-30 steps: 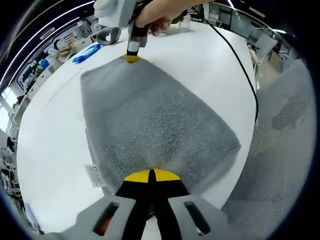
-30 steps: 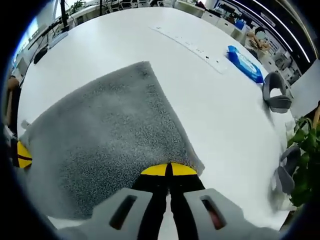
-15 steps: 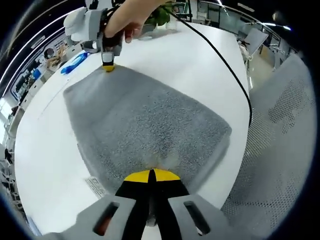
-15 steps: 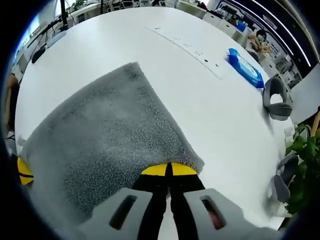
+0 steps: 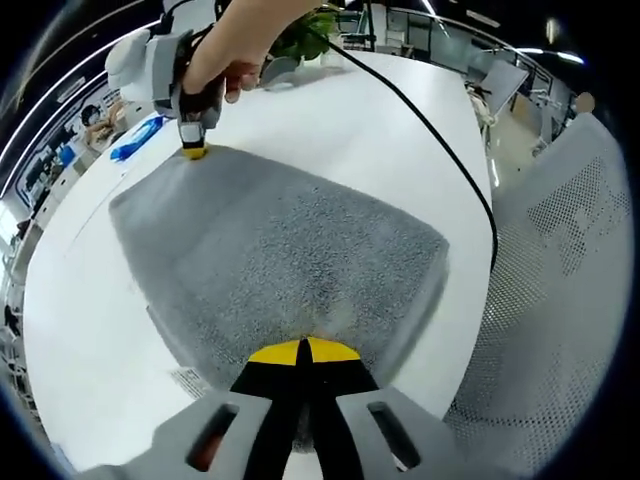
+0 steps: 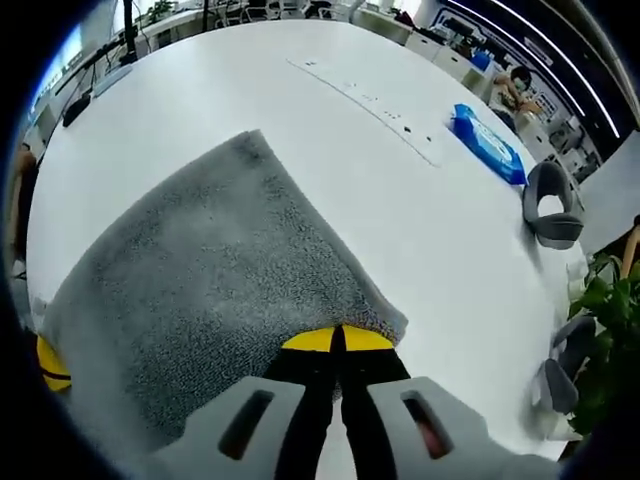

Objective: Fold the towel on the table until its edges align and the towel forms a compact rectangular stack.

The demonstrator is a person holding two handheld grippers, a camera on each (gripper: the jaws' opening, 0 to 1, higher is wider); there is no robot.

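On the white table (image 5: 400, 130) a soft, floppy grey towel (image 5: 280, 250) is spread. At 6 o'clock the left gripper (image 5: 303, 351) is clamped on one corner; the right gripper (image 6: 338, 339) is clamped on another. Corners are best held.

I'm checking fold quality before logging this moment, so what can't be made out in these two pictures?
- Towel corner edges: in both views the closed jaws cover the pinched corners, so alignment there is hidden.
- Layers beneath: the towel's top surface hides how many folds lie under it.
- White tag, left gripper view: print too small to read.
- Blue packet, right gripper view: label too small.
- Left gripper, right gripper view: cut off by the picture edge.
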